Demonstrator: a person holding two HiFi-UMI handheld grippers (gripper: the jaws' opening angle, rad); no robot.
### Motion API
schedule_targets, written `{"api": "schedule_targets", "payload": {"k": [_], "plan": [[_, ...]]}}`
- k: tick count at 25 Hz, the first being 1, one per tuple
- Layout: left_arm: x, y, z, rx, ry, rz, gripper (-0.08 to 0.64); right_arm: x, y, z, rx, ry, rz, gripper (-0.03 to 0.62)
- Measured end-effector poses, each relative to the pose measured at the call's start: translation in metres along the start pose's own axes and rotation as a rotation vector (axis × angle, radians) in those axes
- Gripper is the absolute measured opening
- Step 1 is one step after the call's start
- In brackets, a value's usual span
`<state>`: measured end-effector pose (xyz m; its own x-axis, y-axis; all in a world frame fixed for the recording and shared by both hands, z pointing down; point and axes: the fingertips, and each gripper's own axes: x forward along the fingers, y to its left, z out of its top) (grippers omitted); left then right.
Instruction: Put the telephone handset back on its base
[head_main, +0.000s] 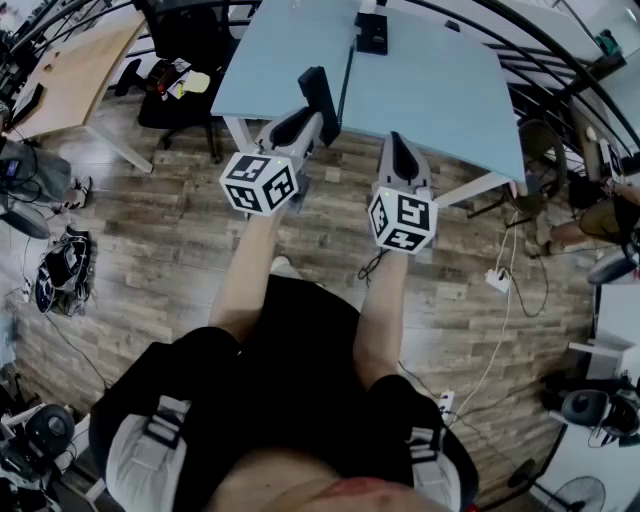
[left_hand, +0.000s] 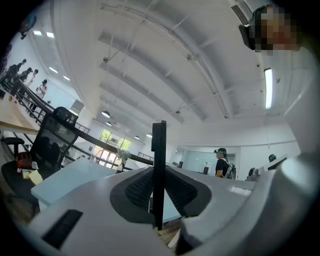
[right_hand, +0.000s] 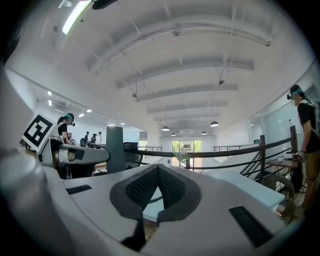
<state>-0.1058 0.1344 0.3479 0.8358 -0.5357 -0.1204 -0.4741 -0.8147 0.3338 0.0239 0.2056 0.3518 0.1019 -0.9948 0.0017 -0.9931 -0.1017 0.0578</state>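
In the head view my left gripper (head_main: 320, 128) is shut on a black telephone handset (head_main: 320, 95), which stands up out of the jaws just before the near edge of the light blue table (head_main: 430, 85). The black telephone base (head_main: 372, 35) sits at the table's far side. The left gripper view shows the handset (left_hand: 159, 150) edge-on, pinched between the dark pads of that gripper (left_hand: 159, 175). My right gripper (head_main: 397, 142) hovers beside it, shut with nothing in it (right_hand: 157, 172). From the right gripper view the handset (right_hand: 115, 147) and left gripper (right_hand: 80, 156) appear at left.
A black office chair (head_main: 180, 60) stands left of the table, and a wooden desk (head_main: 70, 70) lies further left. Cables and a power strip (head_main: 497, 280) lie on the wood floor at right. Equipment clutters both lower corners. A person (left_hand: 220, 162) stands in the distance.
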Motion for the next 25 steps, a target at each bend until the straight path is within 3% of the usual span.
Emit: {"api": "schedule_targets", "payload": {"k": [14,25], "plan": [[0.017,-0.008,-0.018,-0.050,0.003,0.009,0.064,-0.006,-0.032,-0.011,0.039,-0.002,-0.021,-0.008],[0.042,0.013,-0.024,-0.099,-0.021,0.041,0.064,0.014,-0.064,-0.020,0.086,-0.023,-0.025,-0.007]]}}
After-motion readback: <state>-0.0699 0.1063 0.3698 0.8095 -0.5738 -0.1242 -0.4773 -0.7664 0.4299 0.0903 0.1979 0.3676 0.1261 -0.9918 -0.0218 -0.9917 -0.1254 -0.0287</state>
